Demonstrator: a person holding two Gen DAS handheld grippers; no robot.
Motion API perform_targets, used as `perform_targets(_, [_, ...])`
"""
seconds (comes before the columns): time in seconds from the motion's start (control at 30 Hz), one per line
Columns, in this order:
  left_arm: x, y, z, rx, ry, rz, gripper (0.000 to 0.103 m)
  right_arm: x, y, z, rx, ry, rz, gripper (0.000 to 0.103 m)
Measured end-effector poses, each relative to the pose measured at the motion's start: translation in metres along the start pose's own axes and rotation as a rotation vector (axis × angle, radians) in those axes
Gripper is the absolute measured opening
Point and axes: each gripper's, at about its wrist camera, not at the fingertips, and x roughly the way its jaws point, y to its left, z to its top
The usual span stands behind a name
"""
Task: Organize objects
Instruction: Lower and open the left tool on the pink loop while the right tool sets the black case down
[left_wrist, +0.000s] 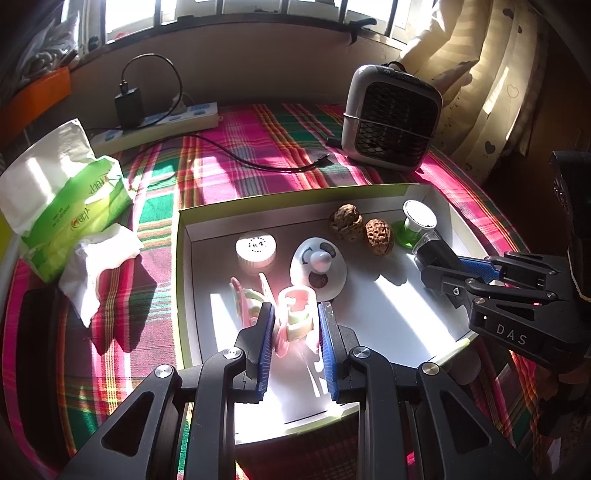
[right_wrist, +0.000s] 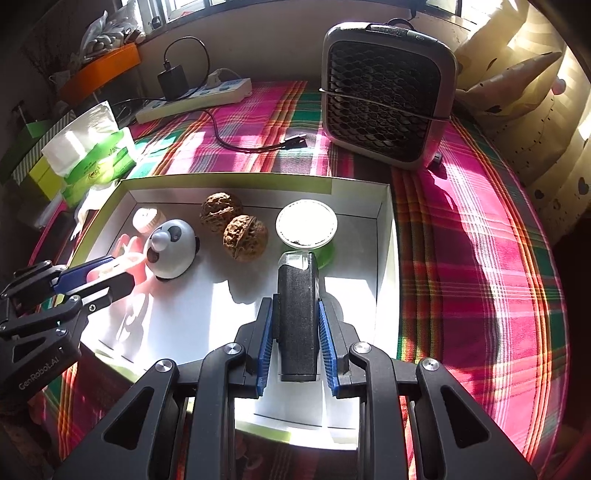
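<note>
A white box tray (left_wrist: 184, 258) (right_wrist: 386, 236) lies on the plaid cloth. My left gripper (left_wrist: 297, 325) is shut on a pink and green clip (left_wrist: 295, 314) over the tray's near left; it shows in the right wrist view (right_wrist: 110, 273). My right gripper (right_wrist: 297, 325) is shut on a black rectangular object (right_wrist: 297, 317) with a clear tip, over the tray's right side; it shows in the left wrist view (left_wrist: 436, 254). In the tray lie two walnuts (right_wrist: 232, 221) (left_wrist: 362, 225), a panda-faced gadget (left_wrist: 319, 266) (right_wrist: 171, 247), a white round cap (left_wrist: 255, 251) and a green-based white disc (right_wrist: 306, 225) (left_wrist: 413, 221).
A small grey fan heater (left_wrist: 391, 118) (right_wrist: 384, 92) stands behind the tray. A power strip (left_wrist: 162, 125) with a black charger and cable (left_wrist: 258, 162) lies at the back left. A green tissue pack (left_wrist: 66, 199) and crumpled tissue (left_wrist: 96, 266) sit left of the tray. Curtains hang at right.
</note>
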Motion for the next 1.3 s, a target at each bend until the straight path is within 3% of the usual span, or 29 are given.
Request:
perform_targets(0.57, [0.001, -0.001, 0.0, 0.007, -0.001, 0.01, 0.022, -0.001, 0.0, -0.002, -0.001, -0.005, -0.007, 0.025])
perform_targets(0.9, [0.0, -0.002, -0.002, 0.007, 0.0, 0.006, 0.031, -0.001, -0.001, -0.002, 0.01, -0.013, -0.019, 0.025])
perform_targets(1.03, [0.0, -0.002, -0.003, 0.007, 0.0, 0.007, 0.036, -0.005, -0.001, -0.002, 0.018, -0.024, -0.018, 0.031])
perform_targets(1.3, [-0.001, -0.003, -0.005, 0.005, 0.002, 0.014, 0.038, -0.011, -0.001, -0.004, 0.023, -0.042, -0.028, 0.034])
